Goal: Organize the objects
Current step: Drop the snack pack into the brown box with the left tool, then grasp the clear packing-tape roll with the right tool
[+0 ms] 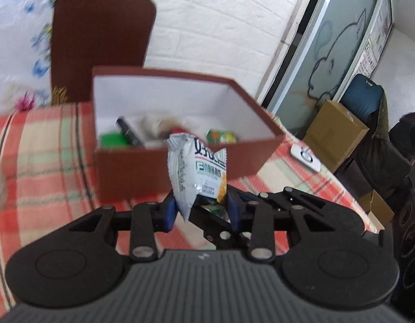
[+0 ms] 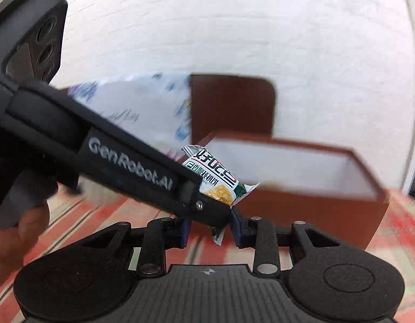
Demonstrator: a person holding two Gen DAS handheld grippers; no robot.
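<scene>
From the left wrist: left tool (image 1: 201, 205) clamped on a white snack packet (image 1: 196, 172), blue pads (image 1: 169, 212) pressed to both sides, packet upright and raised off the plaid table (image 1: 46, 161), in front of the near wall of an open brown box (image 1: 126, 177). Inside the box, visible only here: a green pack, a dark tube-like item, a blurred pale thing, another green-and-orange packet. Also only here: a small white device (image 1: 305, 157) on the table right of the box.

From the right wrist: same packet gripped by the left tool reaching in from the upper left, a hand (image 2: 16, 237) on its handle. Right tool (image 2: 210, 227) narrowly set around the packet's lower corner and the other tool's tip; cannot tell whether pressing. Box interior hidden, only white walls showing.
</scene>
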